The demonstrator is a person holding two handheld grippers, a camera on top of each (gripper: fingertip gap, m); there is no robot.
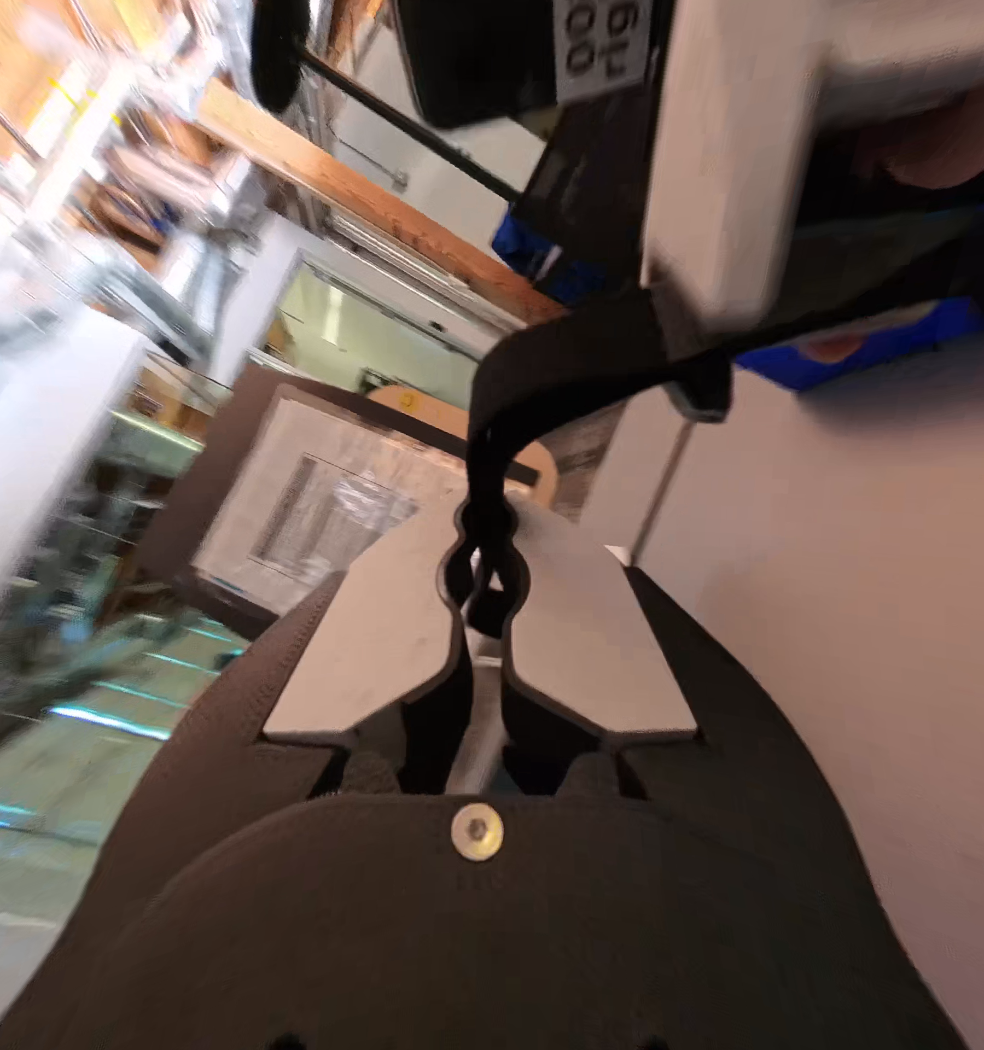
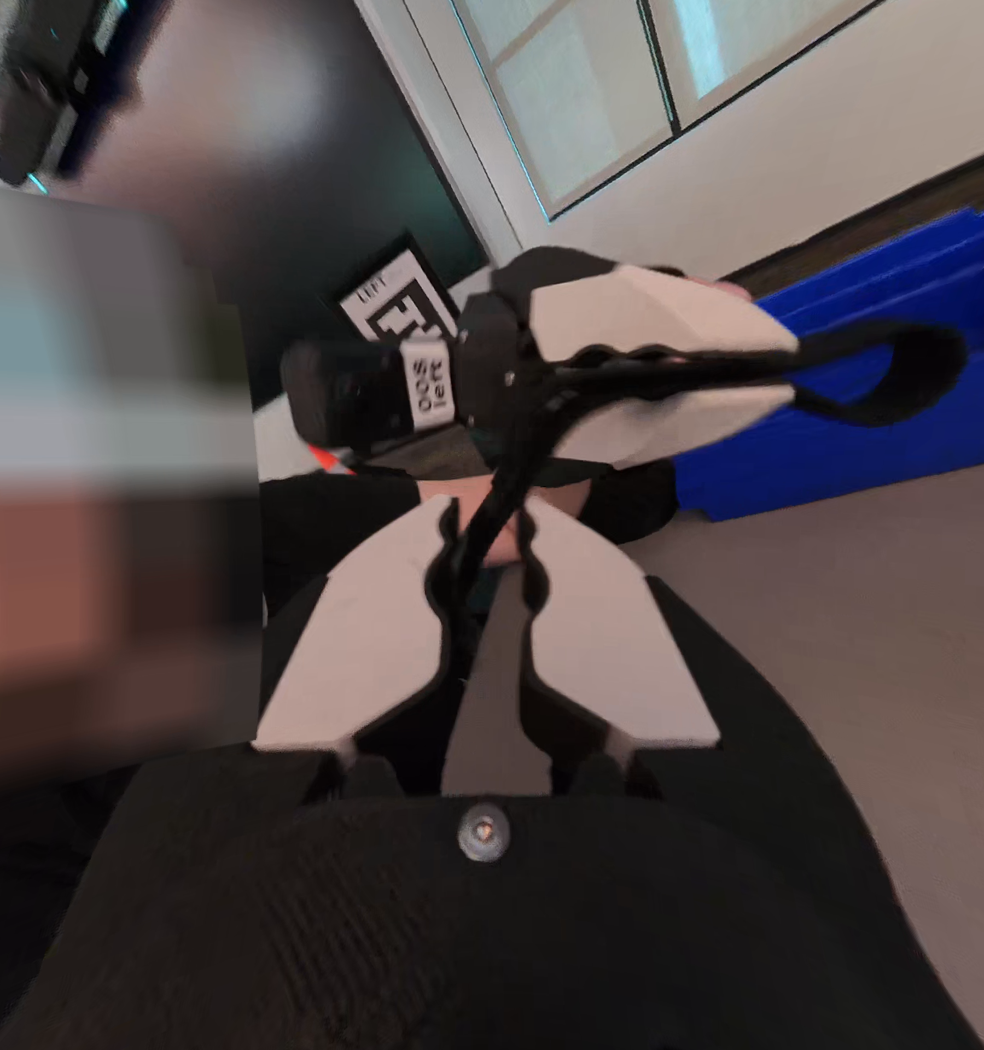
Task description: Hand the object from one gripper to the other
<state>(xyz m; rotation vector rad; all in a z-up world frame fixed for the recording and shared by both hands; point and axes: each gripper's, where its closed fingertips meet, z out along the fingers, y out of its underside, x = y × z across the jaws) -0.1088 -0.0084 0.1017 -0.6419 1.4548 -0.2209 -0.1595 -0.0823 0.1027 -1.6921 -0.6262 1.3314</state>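
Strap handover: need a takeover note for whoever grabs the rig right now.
Left gripper: shut on the black strap; in the right wrist view a loop of it sticks out past its fingertips.
Right gripper: fingers around the strap but with a visible gap, not clamped.
Strap runs in the air between the two grippers, above the grey table; blue bin behind.
Done: strap lifted, the right gripper positioned around it.
Left: close the right gripper on the strap, then open the left gripper and pull away.
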